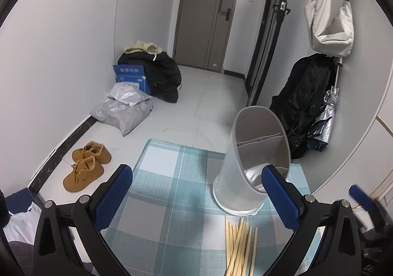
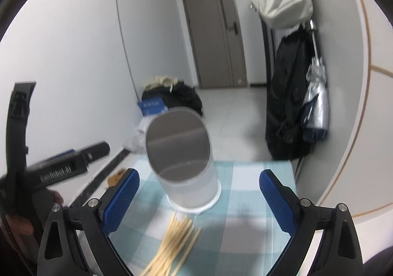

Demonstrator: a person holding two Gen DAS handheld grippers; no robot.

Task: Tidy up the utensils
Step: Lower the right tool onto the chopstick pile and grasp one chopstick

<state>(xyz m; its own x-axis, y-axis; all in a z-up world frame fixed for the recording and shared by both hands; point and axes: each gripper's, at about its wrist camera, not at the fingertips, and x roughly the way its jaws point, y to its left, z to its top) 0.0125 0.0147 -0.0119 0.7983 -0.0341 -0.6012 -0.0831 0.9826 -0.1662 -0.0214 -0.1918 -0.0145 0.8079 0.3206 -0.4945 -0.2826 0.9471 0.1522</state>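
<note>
Chopsticks: a loose bundle of pale wooden chopsticks (image 1: pixel 239 246) lies flat on the worktop, tips fanned toward the holder, near ends running off the bottom of both views.
Holder: a translucent white utensil holder (image 1: pixel 242 177) stands upright just beyond the chopstick tips, slanted oval mouth facing the cameras, a divider visible inside; nothing in it that I can see.
Gap: chopstick tips and holder base sit just apart, close but not touching.
Left tongs: the left tongs (image 1: pixel 203 197) are spread wide and carry nothing, the right blue pad overlapping the holder's base in view; contact can't be judged.
Right tongs: the right tongs (image 2: pixel 199 198) gape wide too, empty, chopsticks and holder framed between the pads.
Worktop: the worktop (image 1: pixel 169 202), under a teal-and-white check cloth, lies bare to the left of the chopsticks; its far edge sits just behind the holder.
Right edge: a white wall (image 2: pixel 343 104) runs close along the worktop.
Beyond: tan shoes (image 1: pixel 84 165) and a grey plastic bag (image 1: pixel 122 111) on the floor, well apart.
</note>
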